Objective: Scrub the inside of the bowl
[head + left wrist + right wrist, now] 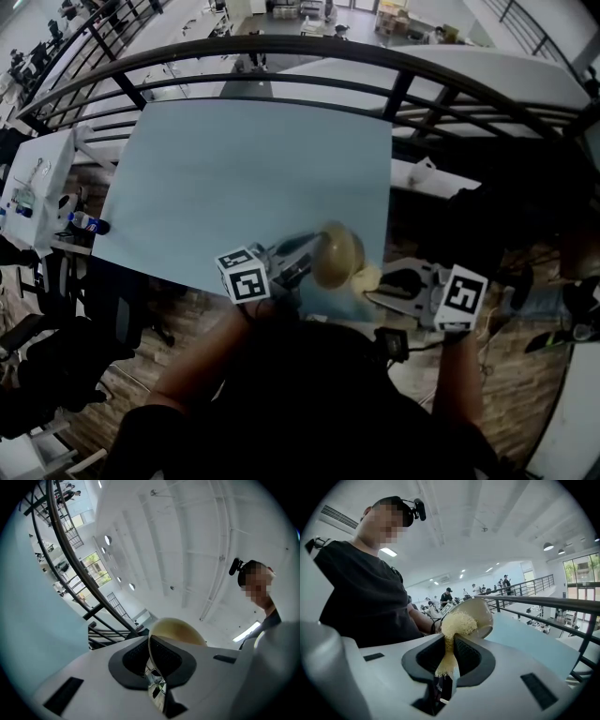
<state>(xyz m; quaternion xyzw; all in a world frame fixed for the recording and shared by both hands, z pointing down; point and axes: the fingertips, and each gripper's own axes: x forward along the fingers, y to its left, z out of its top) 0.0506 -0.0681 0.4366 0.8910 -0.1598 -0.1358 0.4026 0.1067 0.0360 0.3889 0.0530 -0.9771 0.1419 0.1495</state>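
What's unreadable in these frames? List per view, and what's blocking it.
- Head view: bowl interior, blurred; clean or dirty unclear.
- Right gripper view: whether the scrubber touches the bowl's inside; its tuft covers that spot.
- Left gripper view: most of the bowl, hidden behind the left gripper, which is shut on its rim.

Bright, even indoor light; heavy fisheye bending, dark vignetted corners, head view slightly soft.

Bowl [336,255]: tan, smooth, raised and tipped on its side, lower centre of head view, rim pinched in left gripper [150,645]. Scrubber [456,624]: pale yellow, fibrous, clamped in right gripper [451,645], just beside bowl's rim.
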